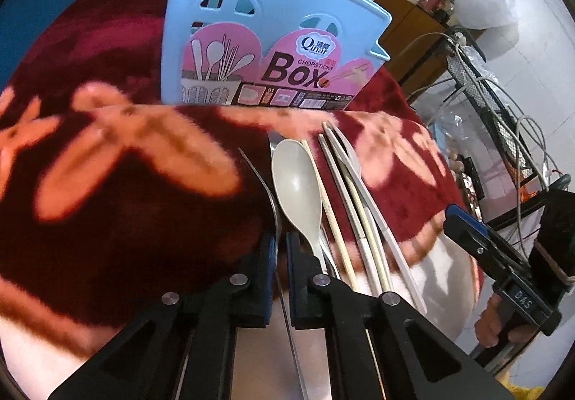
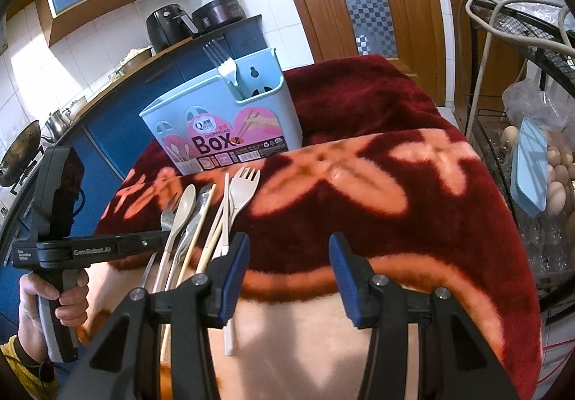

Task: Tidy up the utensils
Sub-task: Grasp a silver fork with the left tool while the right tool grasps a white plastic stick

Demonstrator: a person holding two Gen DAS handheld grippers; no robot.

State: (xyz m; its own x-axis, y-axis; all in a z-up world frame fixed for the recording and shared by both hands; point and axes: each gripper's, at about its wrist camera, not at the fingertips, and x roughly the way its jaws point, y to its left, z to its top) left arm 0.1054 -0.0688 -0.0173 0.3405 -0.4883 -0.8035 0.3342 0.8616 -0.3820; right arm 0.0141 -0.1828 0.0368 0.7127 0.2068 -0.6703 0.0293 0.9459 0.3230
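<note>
Utensils lie grouped; left hand-held gripper clamps metal fork, right hand-held gripper gapes.

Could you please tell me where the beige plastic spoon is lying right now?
In the left wrist view the beige plastic spoon lies on the red blanket in front of the blue chopsticks box, between the metal fork and the chopsticks.

We see both fisheye views bright with daylight, bending straight lines near dark vignetted corners. In the left wrist view the white tiled floor at upper right glares. The red blanket looks soft and slightly blurred; sunlit wall tiles at left wash out.
</note>
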